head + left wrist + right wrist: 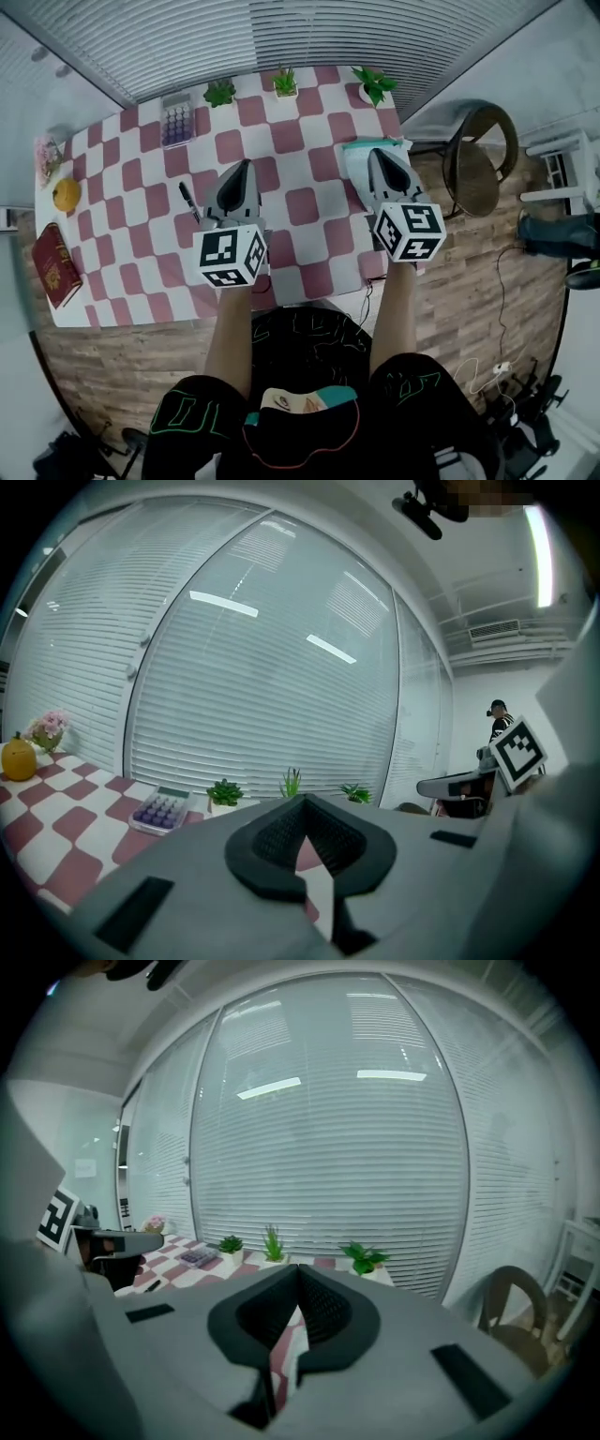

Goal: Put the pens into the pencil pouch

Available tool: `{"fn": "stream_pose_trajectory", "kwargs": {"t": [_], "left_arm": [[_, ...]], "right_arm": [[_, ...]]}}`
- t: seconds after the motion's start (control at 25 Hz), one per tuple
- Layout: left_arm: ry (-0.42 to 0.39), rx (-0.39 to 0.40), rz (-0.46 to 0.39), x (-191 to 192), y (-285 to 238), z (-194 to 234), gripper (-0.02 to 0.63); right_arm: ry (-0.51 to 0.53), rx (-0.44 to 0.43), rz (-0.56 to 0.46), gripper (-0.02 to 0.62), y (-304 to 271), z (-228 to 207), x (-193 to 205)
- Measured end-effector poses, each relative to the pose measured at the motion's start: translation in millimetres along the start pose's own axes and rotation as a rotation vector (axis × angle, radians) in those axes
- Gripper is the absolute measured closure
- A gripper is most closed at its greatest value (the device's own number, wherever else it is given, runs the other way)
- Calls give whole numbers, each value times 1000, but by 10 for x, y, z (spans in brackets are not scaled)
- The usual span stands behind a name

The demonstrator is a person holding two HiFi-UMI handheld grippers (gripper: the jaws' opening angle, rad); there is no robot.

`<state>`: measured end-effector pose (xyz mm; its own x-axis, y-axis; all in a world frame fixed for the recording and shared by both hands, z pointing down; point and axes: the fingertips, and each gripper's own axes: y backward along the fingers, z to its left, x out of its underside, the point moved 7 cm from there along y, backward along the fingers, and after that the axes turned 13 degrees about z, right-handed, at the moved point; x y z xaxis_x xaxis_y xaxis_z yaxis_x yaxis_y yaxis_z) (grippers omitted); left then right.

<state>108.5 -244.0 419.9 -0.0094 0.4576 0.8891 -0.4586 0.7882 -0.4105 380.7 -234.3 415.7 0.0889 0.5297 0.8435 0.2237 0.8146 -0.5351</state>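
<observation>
A black pen (pixel 188 202) lies on the pink-and-white checkered table (pixel 300 127), just left of my left gripper (pixel 247 165). A mint-green pencil pouch (pixel 353 164) lies at the table's right edge, partly hidden under my right gripper (pixel 377 153). Both grippers hover above the table and point toward the blinds. In the left gripper view the left gripper (pixel 303 801) has its jaws shut with nothing in them. The right gripper (pixel 298 1269) looks the same in its own view, shut and empty. No other pen shows.
Along the far edge stand a calculator (pixel 176 120) and three small potted plants (pixel 284 82). An orange (pixel 66 194), flowers (pixel 45 152) and a red book (pixel 56 264) sit at the left. A round chair (pixel 478 159) stands right of the table.
</observation>
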Motion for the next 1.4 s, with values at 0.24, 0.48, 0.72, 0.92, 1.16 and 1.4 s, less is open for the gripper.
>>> {"fn": "stream_pose_trajectory", "kwargs": {"t": [0.24, 0.48, 0.72, 0.92, 1.16, 1.4], "left_arm": [[-3, 55, 60, 168, -205, -69, 611], [10, 95, 94, 254, -378, -137, 611], [47, 77, 114, 312, -463, 59, 611], [61, 69, 129, 359, -480, 177, 611], [78, 83, 141, 411, -542, 239, 611], [98, 81, 145, 444, -556, 316, 611]], "right_arm": [[37, 61, 61, 594, -47, -400, 17], [114, 52, 158, 594, -148, -571, -6], [183, 37, 243, 594, -368, -687, 19], [206, 23, 374, 594, -605, -791, 188], [190, 33, 470, 592, -882, -862, 340], [120, -32, 596, 530, -1000, -846, 465]]}}
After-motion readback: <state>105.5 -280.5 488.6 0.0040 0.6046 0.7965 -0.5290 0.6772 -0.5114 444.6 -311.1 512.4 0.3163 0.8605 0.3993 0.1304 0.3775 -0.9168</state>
